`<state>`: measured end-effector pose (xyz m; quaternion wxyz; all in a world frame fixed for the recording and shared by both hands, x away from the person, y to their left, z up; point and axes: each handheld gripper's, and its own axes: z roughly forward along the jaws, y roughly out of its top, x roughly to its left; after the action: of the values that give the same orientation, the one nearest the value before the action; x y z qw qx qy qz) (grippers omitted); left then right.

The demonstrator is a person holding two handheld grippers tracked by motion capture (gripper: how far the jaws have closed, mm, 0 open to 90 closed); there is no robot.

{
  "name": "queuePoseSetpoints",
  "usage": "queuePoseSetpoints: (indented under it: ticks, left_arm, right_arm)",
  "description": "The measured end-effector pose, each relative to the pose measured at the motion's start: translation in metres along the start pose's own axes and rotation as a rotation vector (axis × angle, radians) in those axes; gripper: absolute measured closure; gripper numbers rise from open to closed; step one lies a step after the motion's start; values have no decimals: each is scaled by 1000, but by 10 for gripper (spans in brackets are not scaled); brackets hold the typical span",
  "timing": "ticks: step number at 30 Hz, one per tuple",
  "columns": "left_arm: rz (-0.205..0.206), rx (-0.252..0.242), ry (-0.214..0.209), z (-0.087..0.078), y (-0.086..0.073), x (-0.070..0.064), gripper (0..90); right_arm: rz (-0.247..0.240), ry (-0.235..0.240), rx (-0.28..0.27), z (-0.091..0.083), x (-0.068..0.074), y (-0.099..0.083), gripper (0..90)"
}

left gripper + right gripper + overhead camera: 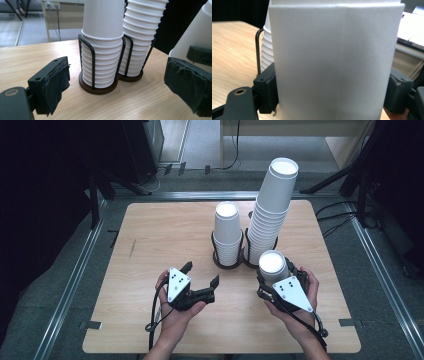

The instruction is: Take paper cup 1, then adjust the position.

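- High view, far left: a pale wooden table (150, 235) with rounded corners stands on grey flooring, with dark surroundings beyond its left edge.
- Left of centre, near the person's edge: the left gripper (202, 279), black with a grey three-cornered plate on top, is held in the person's left hand (176, 312). Its jaws stand wide apart with nothing between them, pointing toward the cup stacks.
- Left gripper view: the two padded jaws frame bare tabletop, and ahead of them stands a double cup holder of black wire on dark round bases (100, 88).
- Centre of the table: the shorter stack of white paper cups (227, 232) sits upside down in the holder's left ring.
- Just right of it, touching the same holder: the taller stack of white paper cups (270, 210) rises from the right ring and leans slightly to the right at its top.
- Right of centre, in front of the tall stack: a single white paper cup (273, 265), upside down with its flat base facing up, is clamped between the jaws of the right gripper (279, 276), which the person's right hand (300, 312) holds.
- Right gripper view: the cup's white wall (334, 62) spans the space between the jaws, one black pad pressing each side; part of the tall stack and a wire upright show behind it at left.
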<state>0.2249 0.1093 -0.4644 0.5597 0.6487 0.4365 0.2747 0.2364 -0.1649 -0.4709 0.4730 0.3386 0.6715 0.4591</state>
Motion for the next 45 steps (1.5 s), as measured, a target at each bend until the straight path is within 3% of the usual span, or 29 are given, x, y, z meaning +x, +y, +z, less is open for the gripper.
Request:
queuePoseSetpoints:
  ticks: [1,5,6,7,8,11,16,19,21,22,23,33,37,45]
  left_arm:
    - [0,1,-12,-1,1,-1,66]
    - [2,13,-35,-1,1,-3,66]
    - [2,13,-35,-1,1,-3,66]
    - [-2,15,-55,0,2,-3,66]
    - [-2,15,-55,0,2,-3,66]
    - [10,18,-104,0,5,-7,67]
    - [26,20,-144,-2,9,-11,67]
    - [20,22,-157,-2,9,-12,67]
    - [18,29,-171,-2,10,-13,67]
    - [18,29,-171,-2,10,-13,67]
    - [19,35,-184,-1,10,-13,67]
    - [54,52,-244,0,9,-19,67]
    - [81,61,-290,0,8,-24,67]
    - [125,74,-334,1,6,-30,67]
  right_arm:
    - [-47,-7,0,0,3,-1,185]
    - [-140,-11,-4,2,11,-3,185]
    - [-140,-11,-4,2,11,-3,185]
    - [-198,-14,-6,2,16,-5,184]
    - [-198,-14,-6,2,16,-5,184]
    - [-285,-16,-8,3,26,-8,183]
    - [-368,-24,-16,4,34,-14,182]
    - [-392,-26,-20,4,36,-15,183]
    - [-440,-37,-38,3,40,-16,184]
    - [-440,-37,-38,3,40,-16,184]
    - [-477,-50,-53,2,43,-16,185]
    - [-584,-78,-109,-1,50,-19,194]
    - [-627,-74,-136,-3,55,-21,198]
    - [-610,-70,-167,-6,53,-15,203]
